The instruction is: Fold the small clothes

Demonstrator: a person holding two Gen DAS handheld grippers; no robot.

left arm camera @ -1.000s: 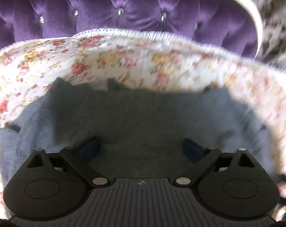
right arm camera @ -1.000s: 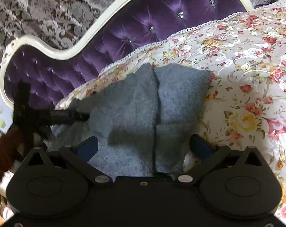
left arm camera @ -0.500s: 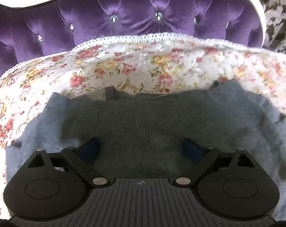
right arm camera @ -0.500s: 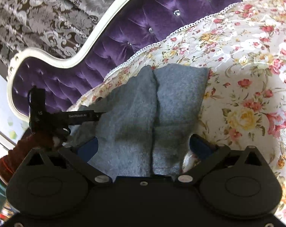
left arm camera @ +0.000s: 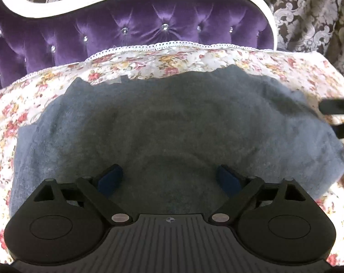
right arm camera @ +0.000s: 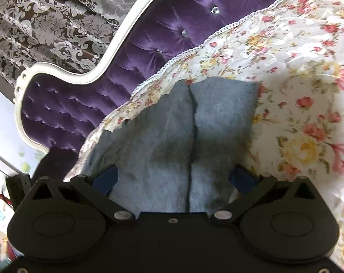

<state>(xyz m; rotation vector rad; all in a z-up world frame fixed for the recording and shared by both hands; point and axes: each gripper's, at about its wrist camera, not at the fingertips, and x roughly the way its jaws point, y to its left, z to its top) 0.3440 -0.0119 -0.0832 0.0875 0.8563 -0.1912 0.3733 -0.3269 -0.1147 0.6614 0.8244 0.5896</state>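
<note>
A small grey knitted garment (left arm camera: pixel 172 122) lies spread flat on a floral quilt (left arm camera: pixel 149 61). My left gripper (left arm camera: pixel 169 178) is open and empty, its blue pads wide apart just above the garment's near edge. In the right wrist view the same garment (right arm camera: pixel 172 136) shows a seam or fold line running down its middle. My right gripper (right arm camera: pixel 173 179) is open and empty, hovering over the garment's near end. The tip of the right gripper (left arm camera: pixel 335 118) shows at the right edge of the left wrist view.
A purple tufted backrest with a white frame (left arm camera: pixel 149 27) rises behind the quilt, also in the right wrist view (right arm camera: pixel 160 34). A patterned curtain (right arm camera: pixel 46 22) hangs behind it. The quilt (right arm camera: pixel 297 91) stretches to the right of the garment.
My left gripper pulled back and rose, so more of the garment and backrest shows. My right gripper tilted and shifted; the left gripper slid out of its view at lower left.
</note>
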